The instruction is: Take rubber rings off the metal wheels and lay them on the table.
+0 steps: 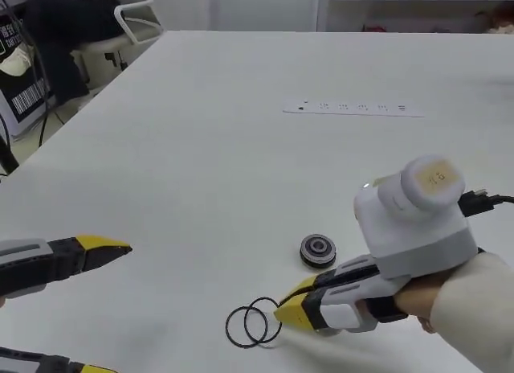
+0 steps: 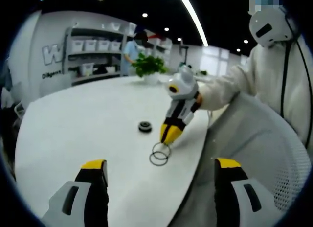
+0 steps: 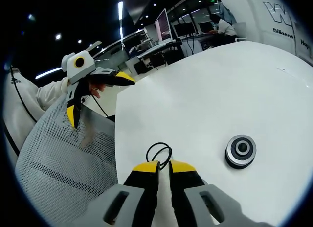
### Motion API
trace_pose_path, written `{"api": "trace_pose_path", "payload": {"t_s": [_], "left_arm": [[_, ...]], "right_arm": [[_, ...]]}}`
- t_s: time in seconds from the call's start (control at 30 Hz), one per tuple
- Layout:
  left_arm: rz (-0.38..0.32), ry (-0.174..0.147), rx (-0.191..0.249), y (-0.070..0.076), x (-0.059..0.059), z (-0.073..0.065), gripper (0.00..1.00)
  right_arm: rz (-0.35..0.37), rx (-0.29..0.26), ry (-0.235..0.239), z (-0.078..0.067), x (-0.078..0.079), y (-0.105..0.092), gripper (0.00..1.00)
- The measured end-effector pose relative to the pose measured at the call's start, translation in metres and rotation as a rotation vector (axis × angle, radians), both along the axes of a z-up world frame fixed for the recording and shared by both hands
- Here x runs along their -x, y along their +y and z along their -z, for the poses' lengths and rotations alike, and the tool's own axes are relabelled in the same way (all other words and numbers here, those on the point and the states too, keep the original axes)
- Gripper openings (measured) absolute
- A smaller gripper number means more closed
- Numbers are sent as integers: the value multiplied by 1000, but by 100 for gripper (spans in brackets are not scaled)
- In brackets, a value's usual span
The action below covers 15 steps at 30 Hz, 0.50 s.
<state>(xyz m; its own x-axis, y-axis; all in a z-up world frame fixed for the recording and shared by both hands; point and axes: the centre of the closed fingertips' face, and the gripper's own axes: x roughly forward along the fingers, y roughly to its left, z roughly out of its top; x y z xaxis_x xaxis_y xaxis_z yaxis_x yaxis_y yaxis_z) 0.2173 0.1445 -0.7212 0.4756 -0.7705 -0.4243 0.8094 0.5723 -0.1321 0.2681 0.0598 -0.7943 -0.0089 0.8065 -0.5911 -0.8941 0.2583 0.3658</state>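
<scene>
Fingers (image 3: pixel 145 169) of my right gripper (image 3: pixel 160 164) are closed to a sliver, their tips touching two overlapping rubber rings (image 3: pixel 159 152) that lie flat on the white bench (image 3: pixel 205 90). I cannot tell whether a ring is pinched between them. Near the rings but not touching them, the metal wheel (image 3: pixel 240 150) lies flat. My left gripper (image 2: pixel 161 175) hovers well off to the side, fingers spread wide and holding nothing. Farther up the bench lies a white power strip (image 1: pixel 353 108).

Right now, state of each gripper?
Left gripper: open, empty.
Right gripper: closed, tips at the rubber rings; whether it pinches one cannot be told.
</scene>
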Motion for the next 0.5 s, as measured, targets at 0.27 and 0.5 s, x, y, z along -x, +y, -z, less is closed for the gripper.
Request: {"api": "trace_pose_path", "payload": {"t_s": [0.27,0.5], "left_arm": [[-4,-1,-5,3,1,0,92],[-5,-6,-9,5,1,-1,92]], "right_arm": [[10,-3,-8,-4,-2,-4,3],[19,-12,-14,-10,-3,-9,4]]}}
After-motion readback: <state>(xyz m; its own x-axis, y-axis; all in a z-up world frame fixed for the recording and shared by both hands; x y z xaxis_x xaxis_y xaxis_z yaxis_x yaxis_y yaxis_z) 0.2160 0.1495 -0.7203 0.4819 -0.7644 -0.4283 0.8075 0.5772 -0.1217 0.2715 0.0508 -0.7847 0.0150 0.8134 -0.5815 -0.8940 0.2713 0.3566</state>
